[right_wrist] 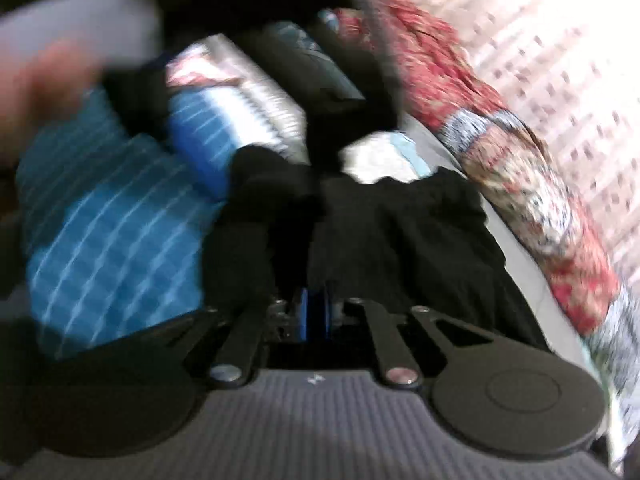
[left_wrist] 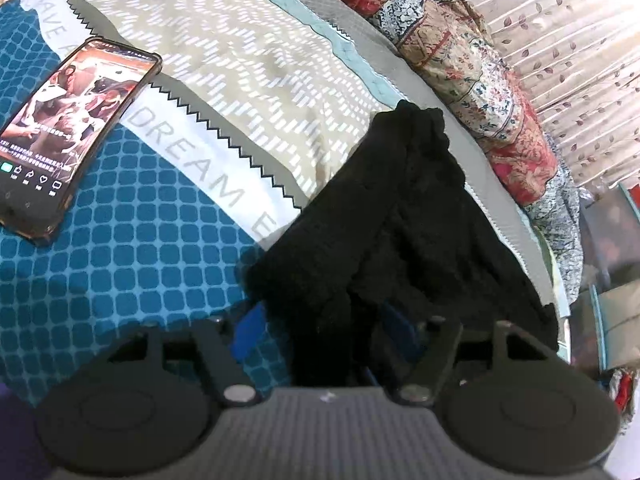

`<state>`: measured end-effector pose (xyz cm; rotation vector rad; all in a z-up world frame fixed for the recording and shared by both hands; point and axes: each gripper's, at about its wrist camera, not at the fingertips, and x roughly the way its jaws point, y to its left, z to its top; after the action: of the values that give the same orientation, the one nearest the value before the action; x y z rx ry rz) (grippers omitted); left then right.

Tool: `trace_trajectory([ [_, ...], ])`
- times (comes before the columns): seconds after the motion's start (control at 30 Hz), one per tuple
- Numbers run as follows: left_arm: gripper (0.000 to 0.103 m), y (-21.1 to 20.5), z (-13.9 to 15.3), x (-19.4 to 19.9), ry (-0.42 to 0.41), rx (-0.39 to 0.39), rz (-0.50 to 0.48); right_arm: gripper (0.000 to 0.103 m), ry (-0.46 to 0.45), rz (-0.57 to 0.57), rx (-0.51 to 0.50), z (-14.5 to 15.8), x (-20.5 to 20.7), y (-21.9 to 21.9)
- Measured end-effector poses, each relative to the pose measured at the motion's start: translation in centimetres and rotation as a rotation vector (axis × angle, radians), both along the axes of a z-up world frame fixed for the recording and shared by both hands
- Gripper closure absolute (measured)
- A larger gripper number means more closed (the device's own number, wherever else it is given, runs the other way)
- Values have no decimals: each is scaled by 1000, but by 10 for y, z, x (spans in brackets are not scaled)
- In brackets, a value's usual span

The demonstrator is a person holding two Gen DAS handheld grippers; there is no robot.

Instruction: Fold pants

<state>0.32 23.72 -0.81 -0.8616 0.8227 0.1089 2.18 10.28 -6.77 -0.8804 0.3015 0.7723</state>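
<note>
The black pants (left_wrist: 392, 216) lie bunched on the bed, stretching away from my left gripper (left_wrist: 324, 328). The left gripper's blue fingers (left_wrist: 248, 332) stand apart with a fold of the black cloth lying between them, so it reads as open. In the blurred right wrist view the pants (right_wrist: 400, 240) lie just ahead of my right gripper (right_wrist: 316, 316). Its blue fingers (right_wrist: 304, 316) are pressed close together at the cloth's edge. Whether cloth is pinched between them is hidden by blur.
A phone (left_wrist: 68, 136) with a lit screen lies on the blue checked bedsheet (left_wrist: 132, 248) at the left. A beige patterned pillow (left_wrist: 224, 64) lies behind it. A red floral quilt (left_wrist: 472, 60) and curtains (left_wrist: 572, 40) run along the right. A blurred hand (right_wrist: 44, 80) shows at upper left.
</note>
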Motion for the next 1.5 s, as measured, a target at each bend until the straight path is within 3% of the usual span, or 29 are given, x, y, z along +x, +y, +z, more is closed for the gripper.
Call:
trace_trajectory([
  [0.1, 46, -4, -1, 3, 12, 35, -10, 79, 100, -21, 57, 18, 11, -7],
  [0.17, 45, -7, 1, 3, 10, 53, -16, 53, 203, -50, 148, 37, 22, -22],
  [0.23, 45, -9, 2, 3, 10, 70, -21, 48, 290, -61, 234, 52, 28, -41],
  [0.37, 44, -16, 3, 3, 10, 131, -43, 48, 420, -123, 394, 73, 30, -79],
  [0.5, 44, -29, 5, 4, 20, 228, -72, 50, 496, -219, 474, 72, 35, -96],
  [0.6, 44, -35, 5, 6, 31, 276, -85, 66, 571, -288, 489, 62, 51, -95],
  [0.7, 44, -36, 4, 6, 39, 284, -83, 68, 683, -320, 490, 49, 63, -87],
  [0.77, 44, -36, 5, 6, 44, 289, -82, 66, 755, -304, 399, 32, 59, -73],
  [0.87, 43, -37, 10, 2, 49, 294, -76, 66, 715, -271, 403, 40, 48, -75],
  [0.93, 42, -38, 18, -6, 37, 310, -53, 66, 720, -262, 482, 53, 45, -91],
  [1.1, 37, -52, 42, -29, -31, 423, -9, 61, 689, -310, 561, 67, 33, -132],
  [1.3, 36, -95, 54, -29, -115, 506, -143, 60, 738, -426, 616, 58, 21, -184],
  [1.5, 36, -129, 49, -13, -133, 500, -270, 60, 767, -516, 606, 49, 37, -210],
])
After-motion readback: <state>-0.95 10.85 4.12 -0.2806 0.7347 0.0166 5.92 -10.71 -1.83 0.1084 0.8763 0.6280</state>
